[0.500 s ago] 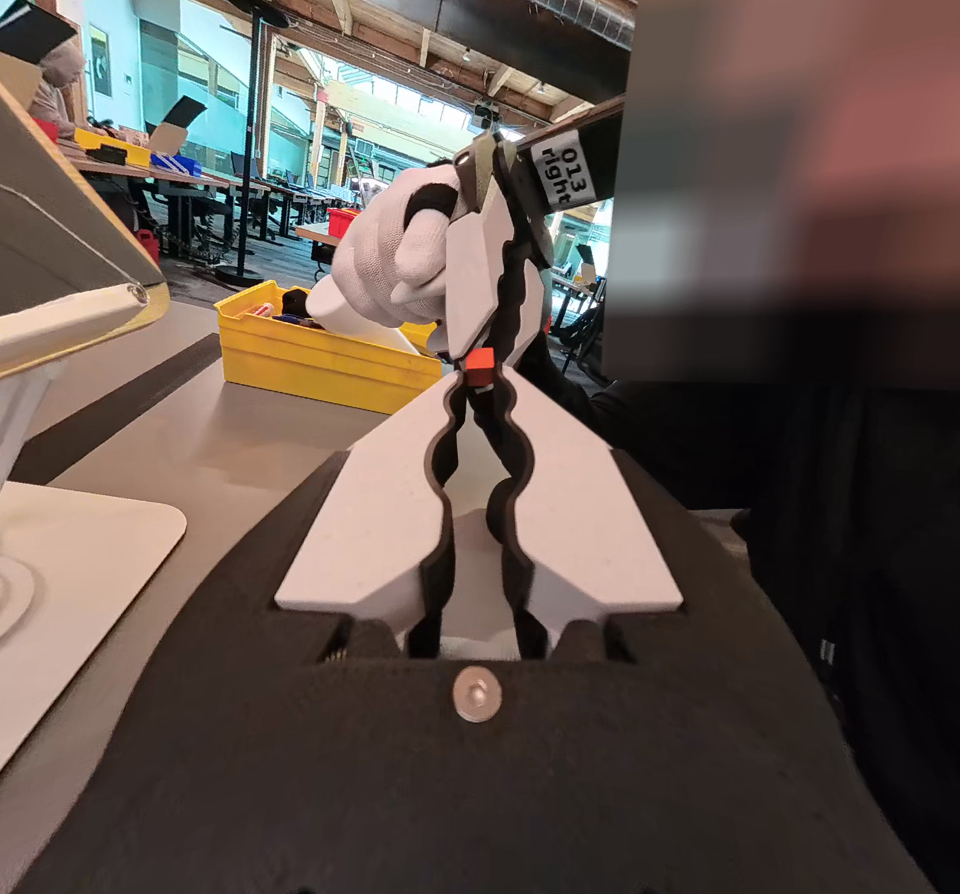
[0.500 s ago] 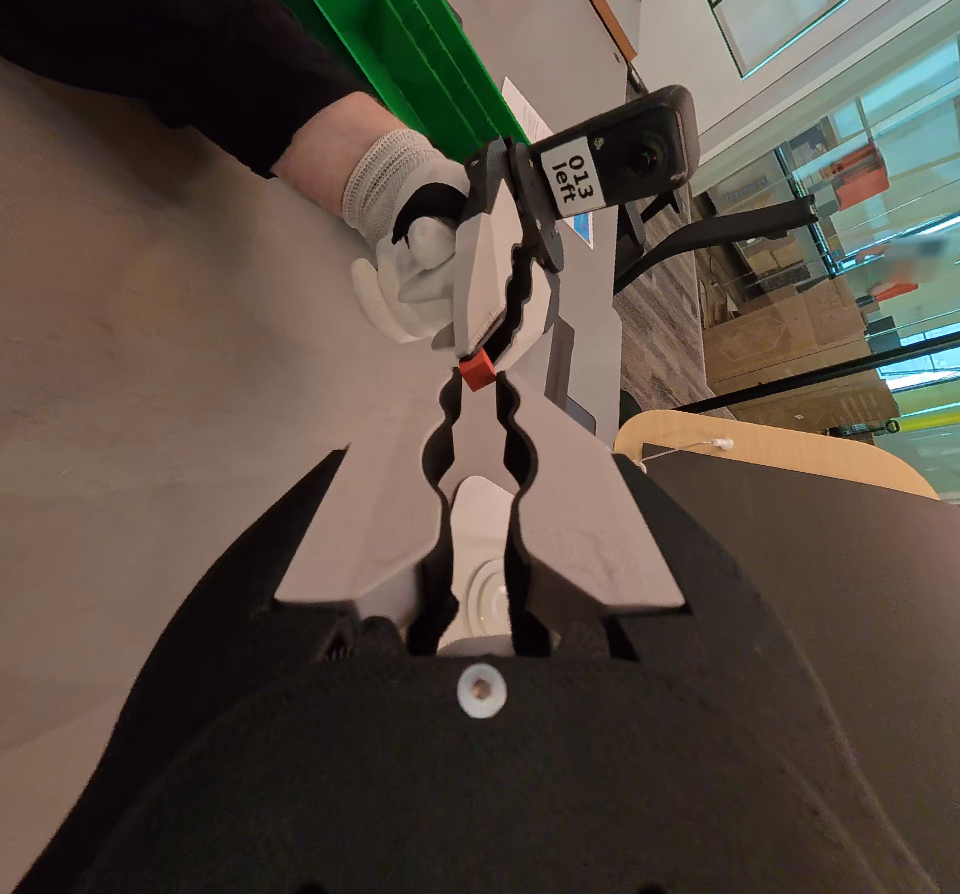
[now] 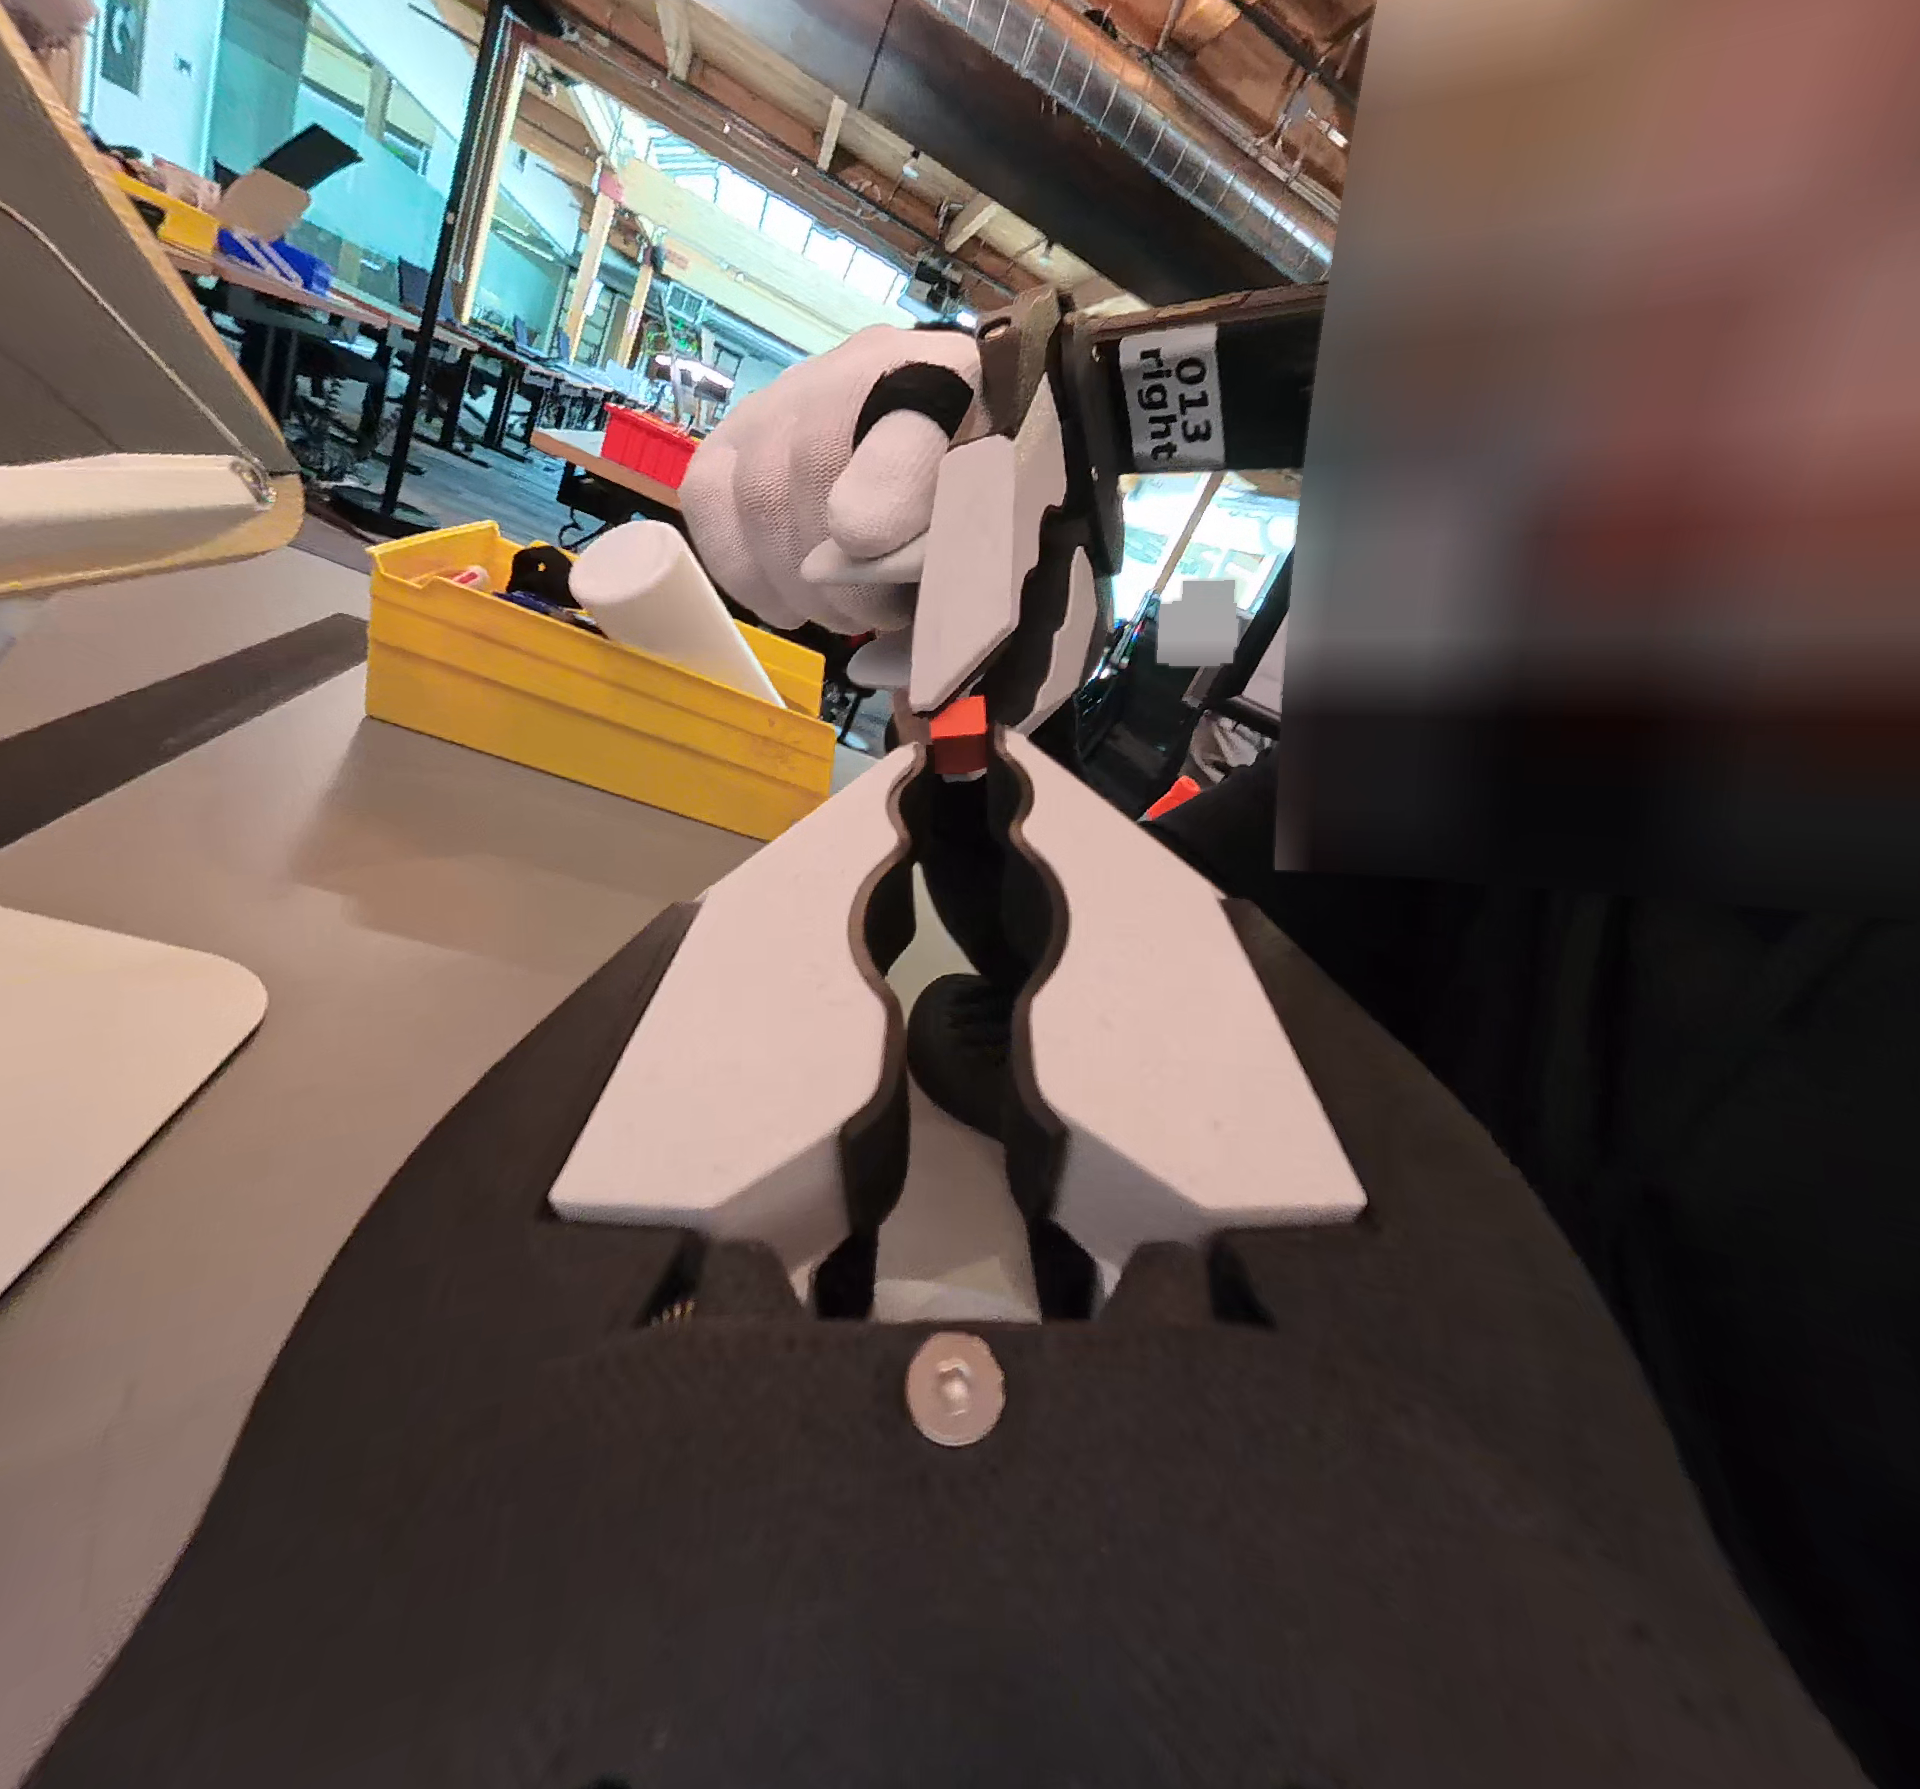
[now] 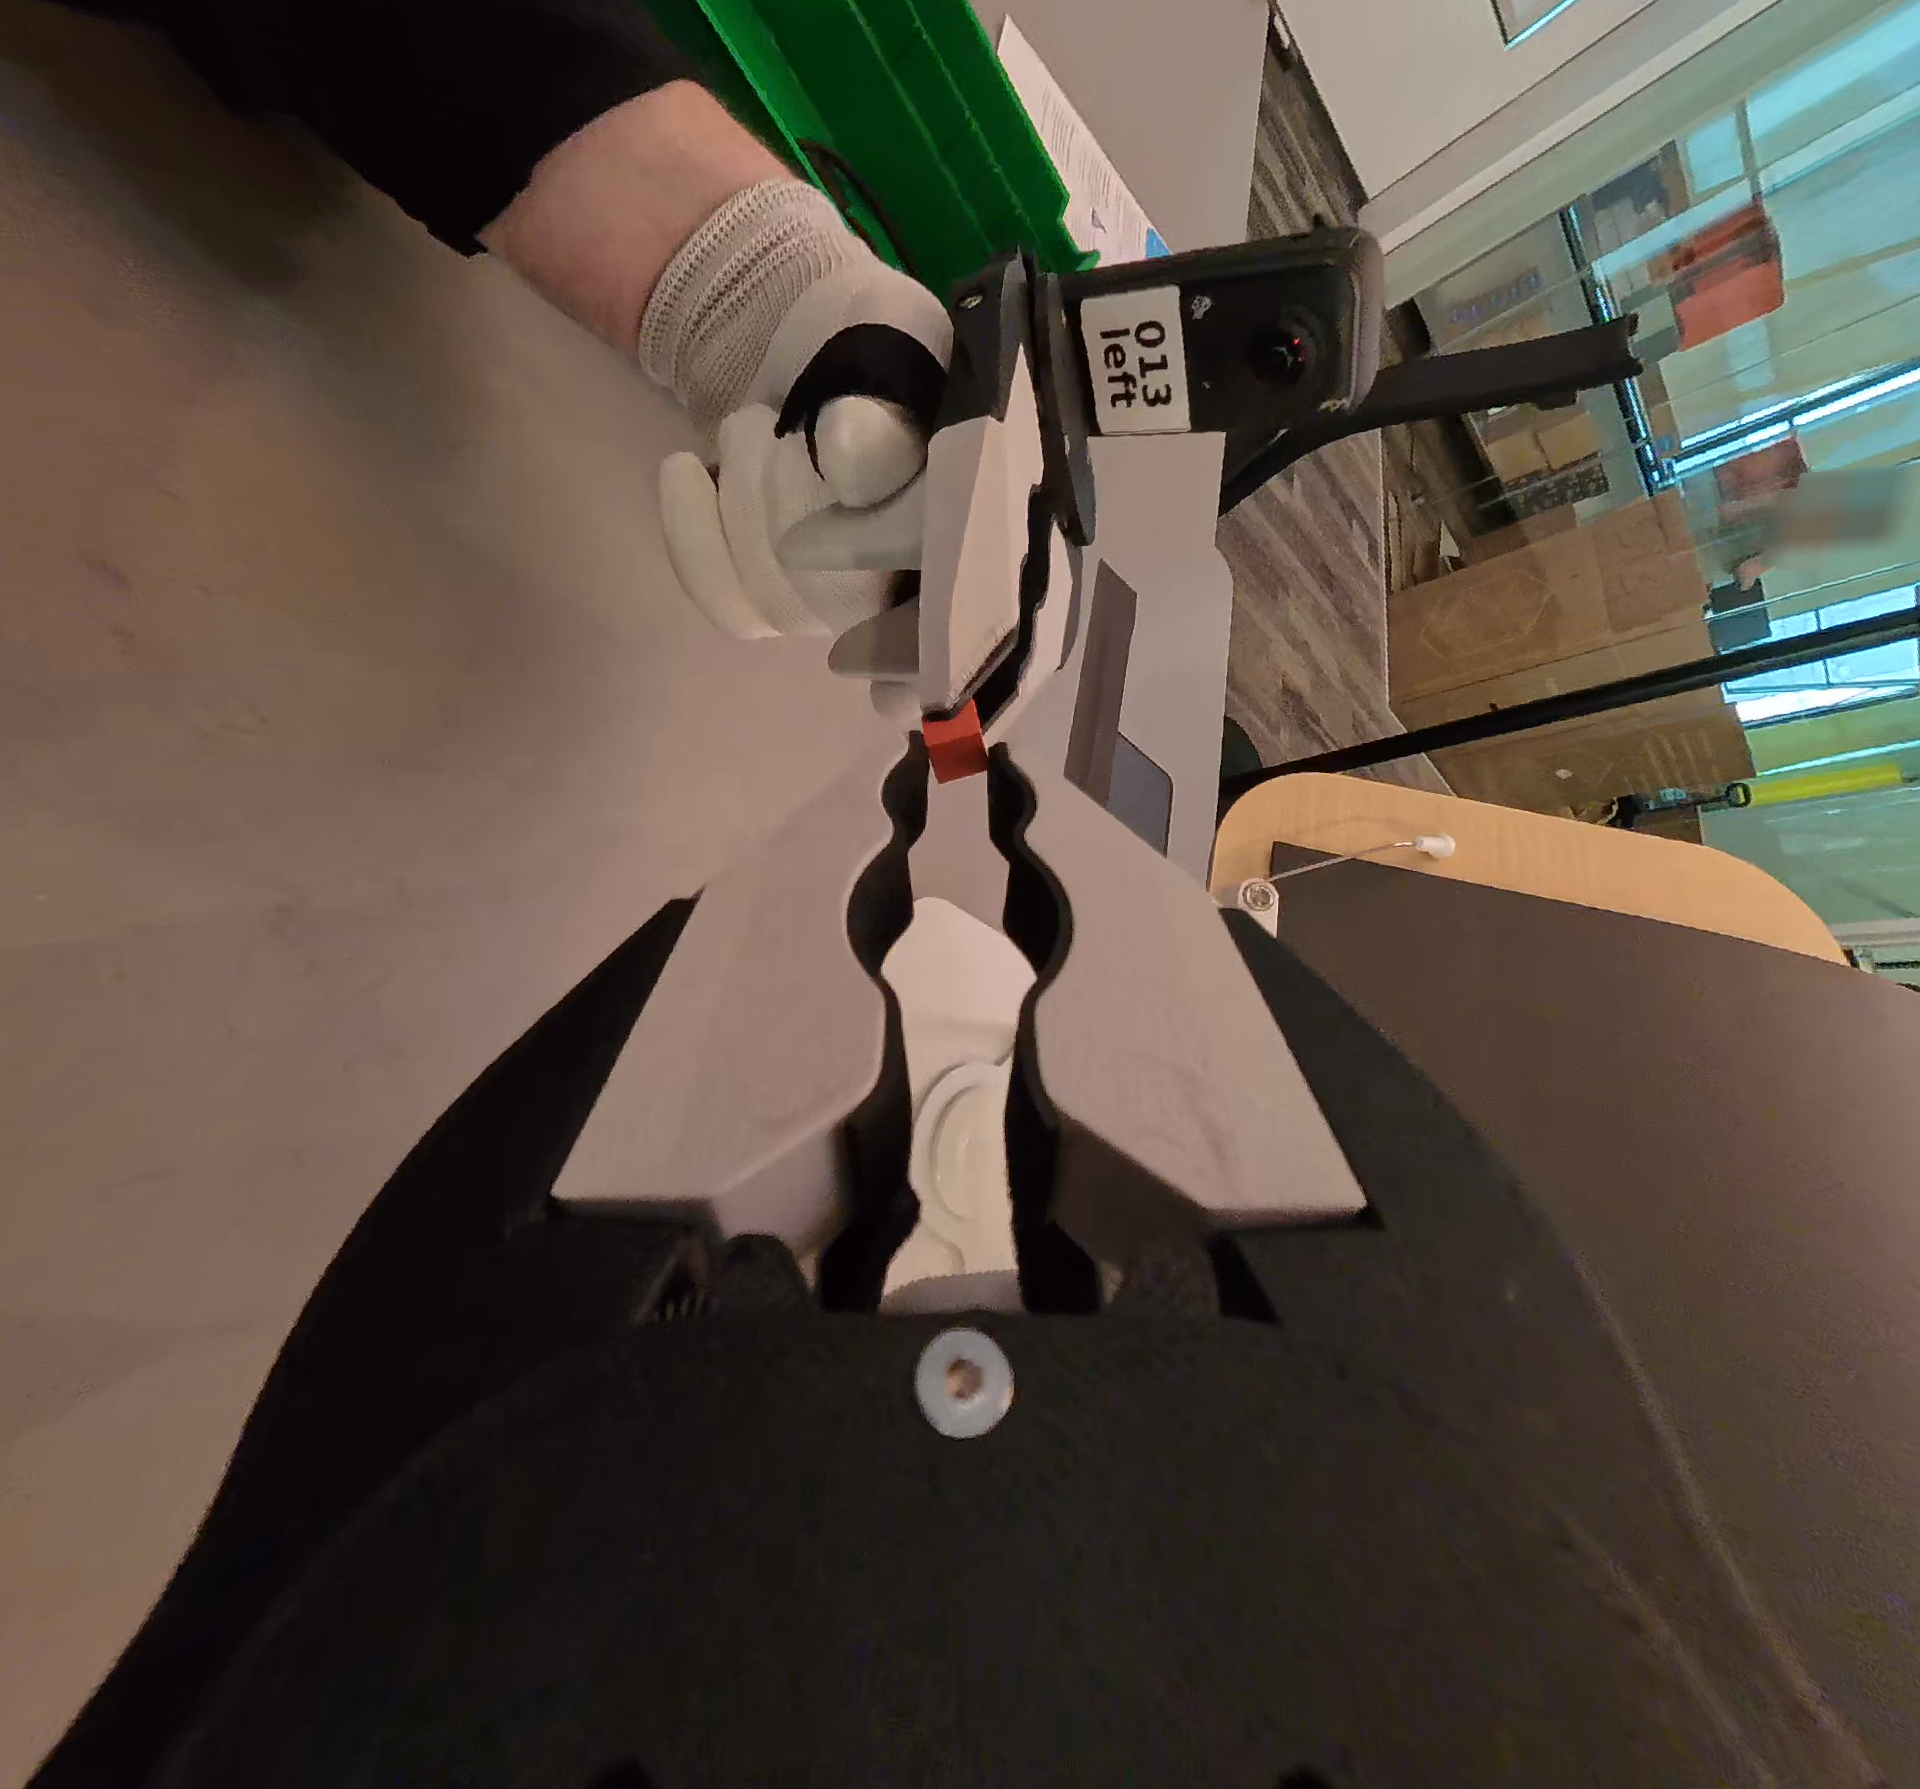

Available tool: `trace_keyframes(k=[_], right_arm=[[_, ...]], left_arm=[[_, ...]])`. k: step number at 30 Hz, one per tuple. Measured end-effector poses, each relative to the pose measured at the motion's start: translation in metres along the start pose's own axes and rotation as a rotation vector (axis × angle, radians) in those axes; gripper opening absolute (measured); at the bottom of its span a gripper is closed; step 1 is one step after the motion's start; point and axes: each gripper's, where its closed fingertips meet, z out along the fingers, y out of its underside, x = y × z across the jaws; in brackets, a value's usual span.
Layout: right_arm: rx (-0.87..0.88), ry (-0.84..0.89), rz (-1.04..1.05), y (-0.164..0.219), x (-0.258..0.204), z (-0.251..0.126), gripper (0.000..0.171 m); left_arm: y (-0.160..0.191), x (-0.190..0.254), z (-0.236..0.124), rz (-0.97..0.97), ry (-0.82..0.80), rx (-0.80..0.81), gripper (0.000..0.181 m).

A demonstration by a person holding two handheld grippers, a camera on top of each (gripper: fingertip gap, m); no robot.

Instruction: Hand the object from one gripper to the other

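Closing the gap: half a second ago the red cube (image 4: 954, 747) sat just beyond the tips of the right gripper (image 4: 956, 752), pinched only at the tip of the far gripper. In the right wrist view it now sits in between the right tips. It touches the left-hand fingertip (image 4: 912, 752), with maybe a sliver of gap on the right-hand one, too fine to call. So the right claw is open to about cube width around the cube, and I cannot tell whether it is actually clamping. The left gripper (image 3: 961, 752) looks the same as before in its own view: narrow opening, tips flanking the cube at the far end, so I judge it is the one carrying the load. Both grippers meet tip to tip with the cube at the junction, held in the air above the grey table (image 3: 312, 856), well clear of the yellow bin (image 3: 582, 700) far left with the white cylinder (image 3: 665, 596) in it. The whole pair has also shifted a little, since the bin and cylinder show more fully now. The gloved hand (image 3: 810, 513) on the right tool is wrapped around its grip, and squeeze force is not readable. My read on the task: approach done, receiver in position, transfer itself not confirmed. The next move calls for a firm close on the right before the left lets go. The risk is that the cube is small and each side grips it only at the very tips, so an early release or a skewed squeeze could pop it out and drop it on the table.
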Motion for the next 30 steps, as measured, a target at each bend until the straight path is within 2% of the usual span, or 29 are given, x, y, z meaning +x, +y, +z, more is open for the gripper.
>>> trace_keyframes(k=[6, 10, 14, 18, 22, 26, 30], right_arm=[[0.024, -0.002, 0.06, 0.006, 0.005, 0.0, 0.008], [0.03, 0.009, 0.099, 0.012, 0.009, -0.002, 0.008], [0.02, 0.06, 0.143, 0.023, 0.021, -0.005, 0.008], [0.105, 0.135, 0.212, 0.021, 0.041, -0.004, 0.008], [0.308, 0.144, 0.384, 0.008, 0.058, 0.0, 0.008], [0.404, 0.103, 0.526, 0.007, 0.063, 0.011, 0.008], [0.507, 0.075, 0.624, -0.002, 0.068, 0.013, 0.008]], left_arm=[[-0.003, -0.007, -0.002, 0.029, -0.069, 0.011, 0.01], [-0.014, -0.022, -0.005, 0.119, -0.189, 0.039, 0.02], [-0.024, -0.034, -0.009, 0.293, -0.351, 0.031, 0.023], [-0.04, -0.042, -0.011, 0.514, -0.539, 0.053, 0.026], [-0.055, -0.043, -0.02, 0.811, -0.748, 0.041, 0.029], [-0.06, -0.045, -0.024, 1.191, -0.967, -0.09, 0.033], [-0.065, -0.049, -0.028, 1.41, -1.155, -0.156, 0.036]])
